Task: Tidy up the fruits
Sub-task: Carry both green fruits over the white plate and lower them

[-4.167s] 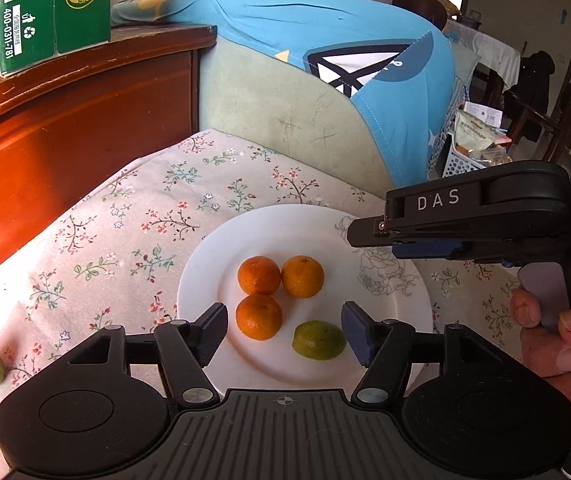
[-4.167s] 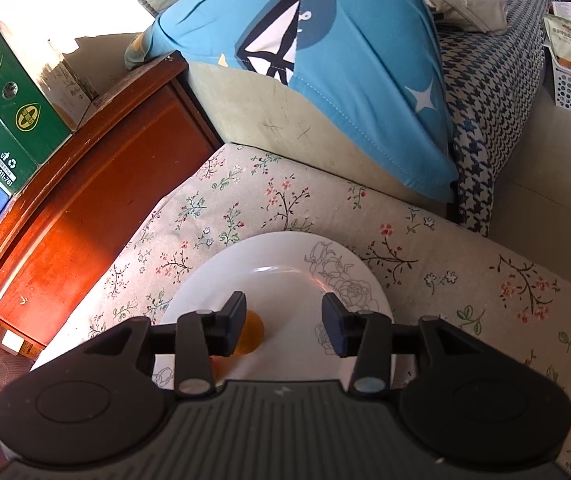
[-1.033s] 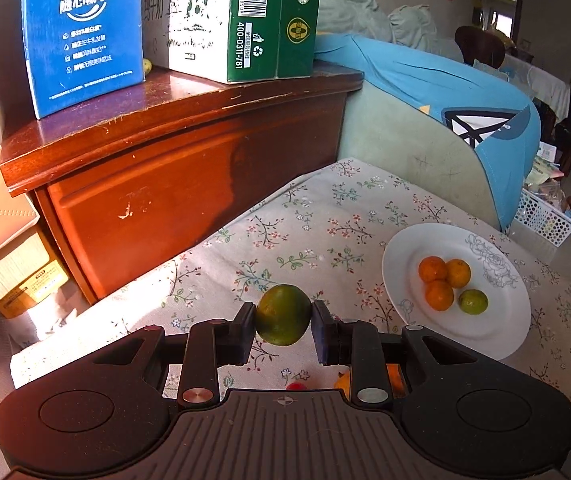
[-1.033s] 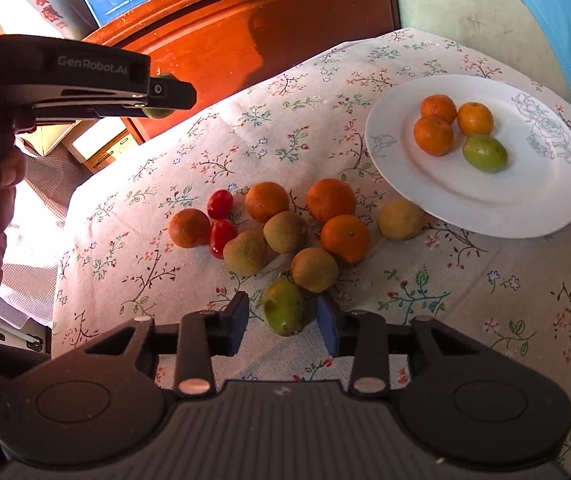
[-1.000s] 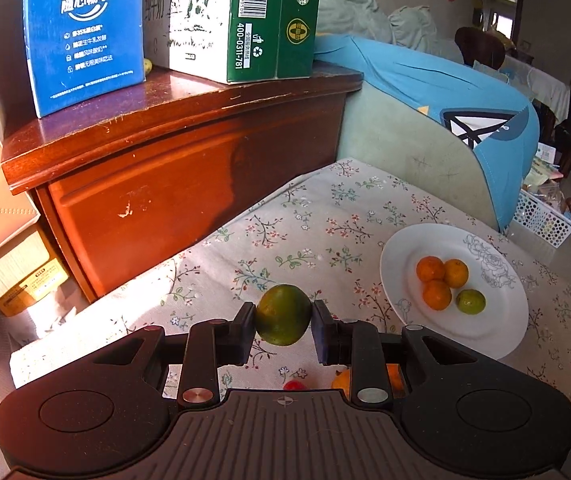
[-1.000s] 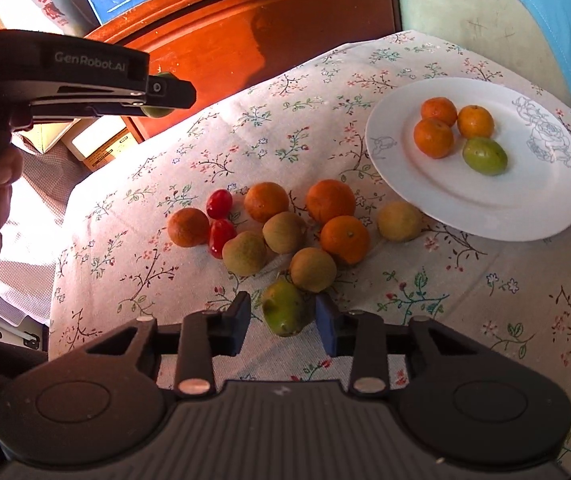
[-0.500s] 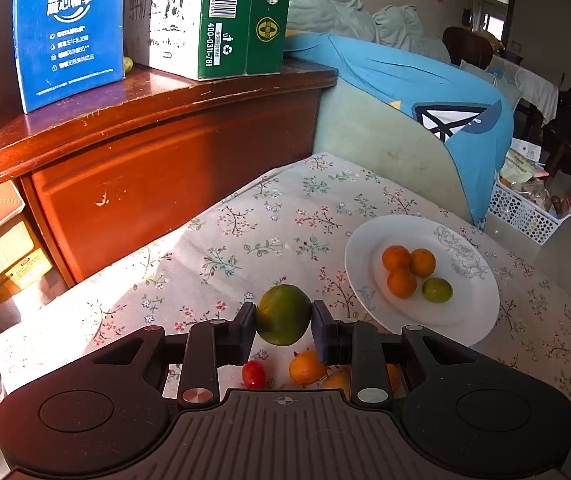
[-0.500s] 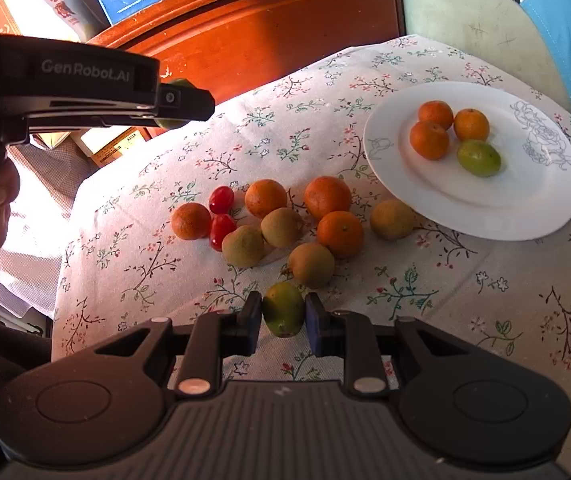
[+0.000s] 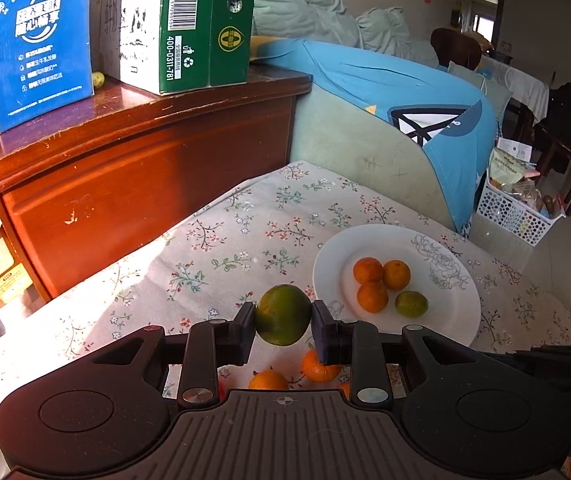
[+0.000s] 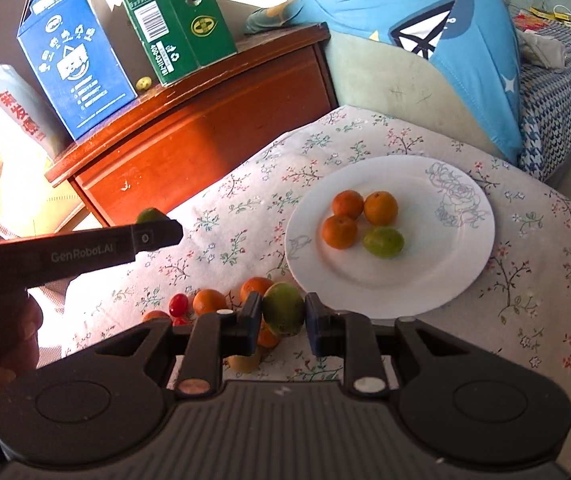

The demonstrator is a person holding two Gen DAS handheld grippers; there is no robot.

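My left gripper (image 9: 283, 318) is shut on a dark green citrus fruit (image 9: 283, 314), held above the floral cloth left of the white plate (image 9: 457, 320). Three oranges (image 9: 371, 296) and a small green fruit (image 9: 411, 304) lie on that plate. In the right wrist view, my right gripper (image 10: 283, 316) is shut on a green, slightly reddish fruit (image 10: 283, 314), lifted above the loose pile of oranges (image 10: 209, 302) and red tomatoes (image 10: 178, 304). The left gripper (image 10: 157, 236) shows there from the side at the left, its green fruit (image 10: 149, 214) peeking over it. The plate (image 10: 445, 280) lies just beyond.
A red-brown wooden cabinet (image 9: 133, 168) stands left of the table, with a blue carton (image 9: 41, 40) and a green carton (image 9: 189, 24) on top. A sofa with a blue cushion (image 9: 425, 92) is behind the table. A white basket (image 9: 513, 216) sits on the floor at right.
My right gripper closed on the green fruit and lifted it off the cloth toward the plate. My left gripper carried its green fruit closer to the plate, still gripped.
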